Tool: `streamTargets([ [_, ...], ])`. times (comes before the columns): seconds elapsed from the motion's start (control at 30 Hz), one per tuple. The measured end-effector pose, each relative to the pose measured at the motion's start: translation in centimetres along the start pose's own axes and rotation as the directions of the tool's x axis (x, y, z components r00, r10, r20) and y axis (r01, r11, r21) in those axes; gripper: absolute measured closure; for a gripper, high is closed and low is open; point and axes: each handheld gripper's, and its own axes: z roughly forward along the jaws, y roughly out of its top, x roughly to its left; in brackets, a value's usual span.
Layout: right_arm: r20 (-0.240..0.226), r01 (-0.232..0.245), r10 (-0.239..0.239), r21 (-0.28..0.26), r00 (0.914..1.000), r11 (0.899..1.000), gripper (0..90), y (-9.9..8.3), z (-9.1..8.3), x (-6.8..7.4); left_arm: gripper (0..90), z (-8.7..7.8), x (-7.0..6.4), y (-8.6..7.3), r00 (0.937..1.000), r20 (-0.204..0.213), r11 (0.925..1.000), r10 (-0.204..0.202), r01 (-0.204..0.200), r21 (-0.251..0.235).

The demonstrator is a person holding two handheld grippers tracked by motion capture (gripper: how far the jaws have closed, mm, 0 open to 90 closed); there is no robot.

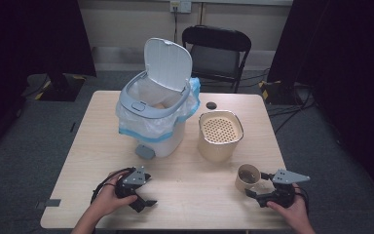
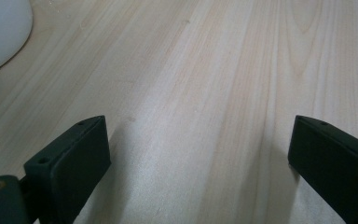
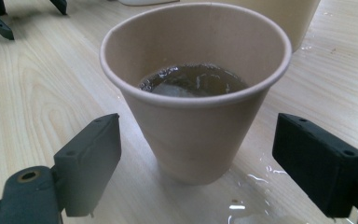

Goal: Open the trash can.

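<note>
The high view looked forward and down over the whole desk (image 1: 175, 195) from the person's side. The left gripper view sat close above bare wood, facing along it. The right gripper view faced the cup (image 3: 196, 93) from very near; the high view shared that cup (image 1: 247, 177).

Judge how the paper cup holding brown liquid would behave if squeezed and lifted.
The paper cup looks thin-walled, so it would probably buckle under a hard squeeze. Its brown liquid could slosh out if tipped. The puddle at its base suggests it may slide.

right gripper (image 1: 254, 191): fingers apart beside paper cup (image 1: 247, 177) | left gripper (image 1: 145, 196): on table (image 1: 185, 170)
</note>
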Motion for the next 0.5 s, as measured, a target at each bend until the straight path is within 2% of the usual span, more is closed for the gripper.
streamTargets([
  [0.23,0.002,0.041,-0.041,-0.016,0.9992,0.999,16.0,0.1,0.8,0.3,4.8,0.0,0.0,0.0,1.0,0.0,1.0,0.0,0.0,0.0],
  [0.5,-0.005,0.034,-0.035,-0.045,0.9994,0.998,17.1,0.4,1.2,0.1,4.8,0.0,0.0,0.0,1.0,0.0,1.0,0.001,-0.001,0.001],
])
